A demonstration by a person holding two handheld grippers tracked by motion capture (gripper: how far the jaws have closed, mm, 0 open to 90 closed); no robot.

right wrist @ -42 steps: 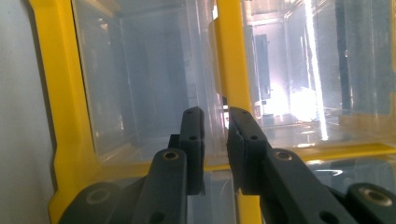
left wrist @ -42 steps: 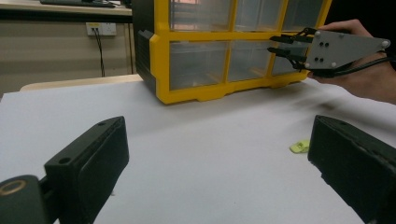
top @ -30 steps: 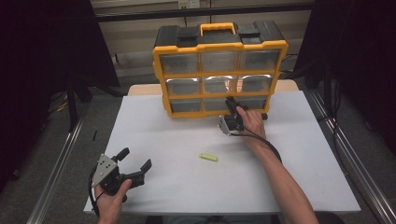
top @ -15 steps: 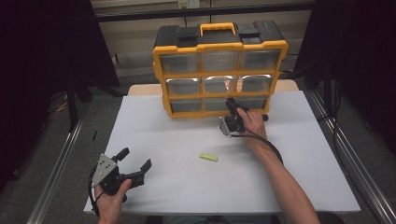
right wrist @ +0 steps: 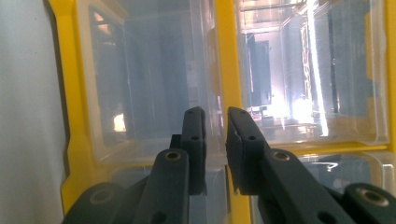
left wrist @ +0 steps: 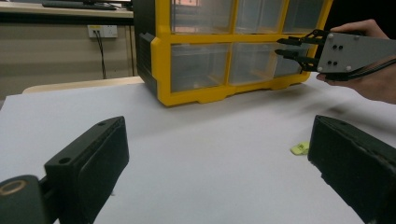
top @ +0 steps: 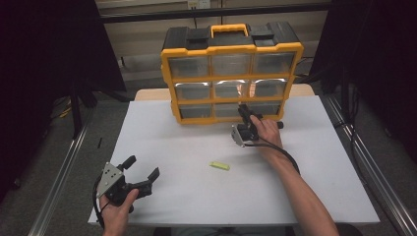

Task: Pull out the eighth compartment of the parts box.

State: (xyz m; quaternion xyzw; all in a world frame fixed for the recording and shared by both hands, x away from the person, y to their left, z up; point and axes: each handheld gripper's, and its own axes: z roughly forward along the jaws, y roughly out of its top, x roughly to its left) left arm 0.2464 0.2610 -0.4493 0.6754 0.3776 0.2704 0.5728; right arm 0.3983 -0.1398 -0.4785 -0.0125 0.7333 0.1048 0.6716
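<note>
The yellow organizer (top: pixel 231 73) stands upright at the far edge of the white surface (top: pixel 314 167); its clear drawers (top: pixel 195 91) look empty. The right hand-held gripper (top: pixel 244 114) is at the bottom row, jaws nearly closed on a drawer's front lip (right wrist: pixel 215 140). The left hand-held gripper (top: pixel 142 169) rests wide open, holding nothing, near a green scrap (top: pixel 219 165).

We see a dim room with dark sides in the high view, while the white surface (top: pixel 196 147) looks bright in the middle. Glare shines on the clear drawers (right wrist: pixel 299 107) at the right of the right gripper view. Close black tongs (left wrist: pixel 224 158) look blurry at the bottom.
</note>
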